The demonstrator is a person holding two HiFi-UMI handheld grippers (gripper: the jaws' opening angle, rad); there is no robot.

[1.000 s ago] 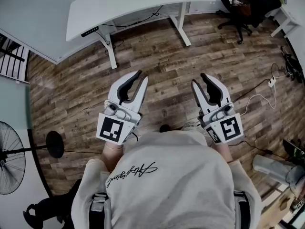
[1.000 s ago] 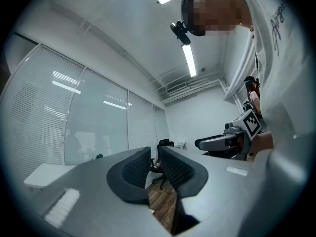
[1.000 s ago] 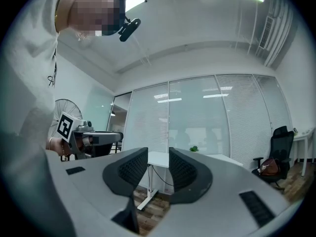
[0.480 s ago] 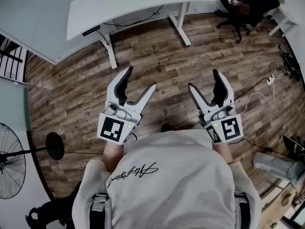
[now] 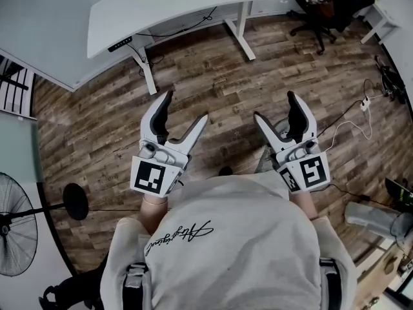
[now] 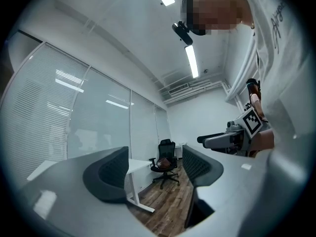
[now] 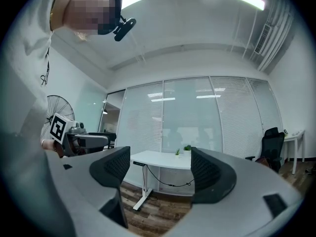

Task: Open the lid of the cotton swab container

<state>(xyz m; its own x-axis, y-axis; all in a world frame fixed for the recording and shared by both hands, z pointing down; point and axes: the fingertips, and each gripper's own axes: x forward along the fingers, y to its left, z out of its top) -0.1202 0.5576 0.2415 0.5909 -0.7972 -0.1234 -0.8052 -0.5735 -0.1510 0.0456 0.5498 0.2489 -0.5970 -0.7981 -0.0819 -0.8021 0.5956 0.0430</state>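
Note:
No cotton swab container shows in any view. In the head view my left gripper (image 5: 186,106) and right gripper (image 5: 274,106) are held side by side at waist height over the wooden floor, pointing away from the person's body. Both have just been opening and now stand open with nothing between their jaws. In the left gripper view the left gripper (image 6: 155,169) frames only floor and a distant chair. Beyond the right gripper (image 7: 160,167), the right gripper view shows a white desk. Each gripper appears at the edge of the other's view.
A white standing desk (image 5: 161,8) stands ahead, with small potted plants (image 7: 181,151) on it. A black office chair (image 5: 322,5) is at the far right, a floor fan (image 5: 16,218) at the left. A white cable and power strip (image 5: 364,108) lie on the floor at right.
Both grippers' jaws have spread from nearly shut to wide apart. The hands have stayed almost where they were.

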